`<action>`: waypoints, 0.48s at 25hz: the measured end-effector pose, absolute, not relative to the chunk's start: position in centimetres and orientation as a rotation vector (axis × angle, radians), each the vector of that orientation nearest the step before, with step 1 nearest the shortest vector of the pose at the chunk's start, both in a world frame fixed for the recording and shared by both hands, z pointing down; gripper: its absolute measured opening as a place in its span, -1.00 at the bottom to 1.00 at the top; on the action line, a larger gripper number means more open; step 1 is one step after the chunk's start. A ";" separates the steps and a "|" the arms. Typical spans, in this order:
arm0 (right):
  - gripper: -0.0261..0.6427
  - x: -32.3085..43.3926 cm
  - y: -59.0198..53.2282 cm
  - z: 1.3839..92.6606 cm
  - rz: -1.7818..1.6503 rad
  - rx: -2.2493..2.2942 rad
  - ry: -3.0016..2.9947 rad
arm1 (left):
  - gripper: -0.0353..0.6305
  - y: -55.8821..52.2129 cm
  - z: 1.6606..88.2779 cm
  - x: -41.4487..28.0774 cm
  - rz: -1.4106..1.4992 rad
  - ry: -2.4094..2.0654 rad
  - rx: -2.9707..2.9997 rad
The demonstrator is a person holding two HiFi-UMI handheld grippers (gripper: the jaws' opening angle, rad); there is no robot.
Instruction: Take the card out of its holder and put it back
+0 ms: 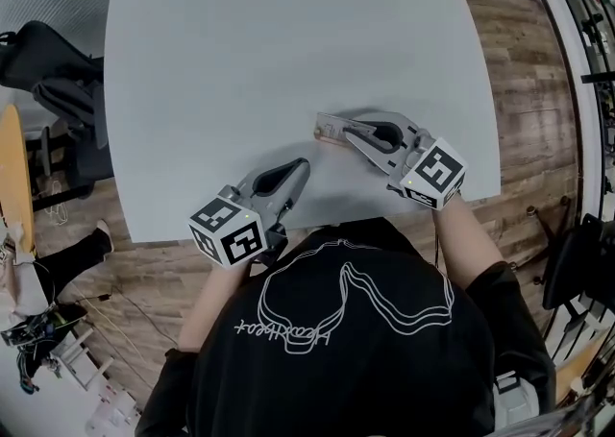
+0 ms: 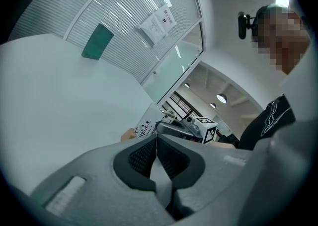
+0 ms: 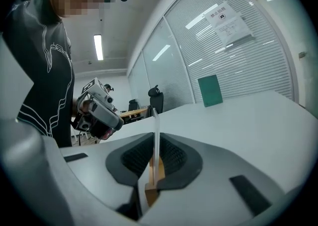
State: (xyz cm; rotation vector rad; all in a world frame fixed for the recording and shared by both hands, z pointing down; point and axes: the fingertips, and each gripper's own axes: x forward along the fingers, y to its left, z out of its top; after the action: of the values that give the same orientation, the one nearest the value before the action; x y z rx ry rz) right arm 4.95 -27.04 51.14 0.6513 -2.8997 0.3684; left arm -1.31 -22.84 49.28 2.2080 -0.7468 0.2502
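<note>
A thin white card (image 3: 155,125) stands edge-on between the pads of my right gripper (image 3: 155,138), which is shut on it. A small wooden holder (image 3: 151,185) sits at the card's lower edge, deep in the jaws. From the head view the right gripper (image 1: 348,128) lies low over the grey table (image 1: 288,41) with the card (image 1: 332,128) at its tip. The left gripper view shows the printed card (image 2: 144,126) and a bit of the wood (image 2: 128,134) beyond my left gripper (image 2: 156,138). The left gripper (image 1: 303,166) is shut on nothing, a hand's width left of the card.
The table's near edge runs just behind both grippers, with wooden floor (image 1: 519,60) around it. Black chairs (image 1: 58,70) stand at the left and another chair (image 1: 577,262) at the right. A green board (image 2: 97,41) leans on the far glass wall.
</note>
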 end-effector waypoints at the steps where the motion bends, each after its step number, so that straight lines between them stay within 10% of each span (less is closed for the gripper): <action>1: -0.80 4.9 -27.0 51.1 0.360 0.650 -2.904 | -0.85 -22.8 49.4 -1.3 0.250 -0.747 2.205; 12: -0.83 4.9 -27.0 51.0 0.342 0.641 -2.928 | -0.85 -22.4 50.1 -1.0 0.273 -0.721 2.198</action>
State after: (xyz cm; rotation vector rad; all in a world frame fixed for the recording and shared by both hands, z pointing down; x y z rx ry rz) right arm 4.88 -27.00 51.00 0.6407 -2.9276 0.3421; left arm -1.05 -22.43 50.08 2.1976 -0.7215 0.2729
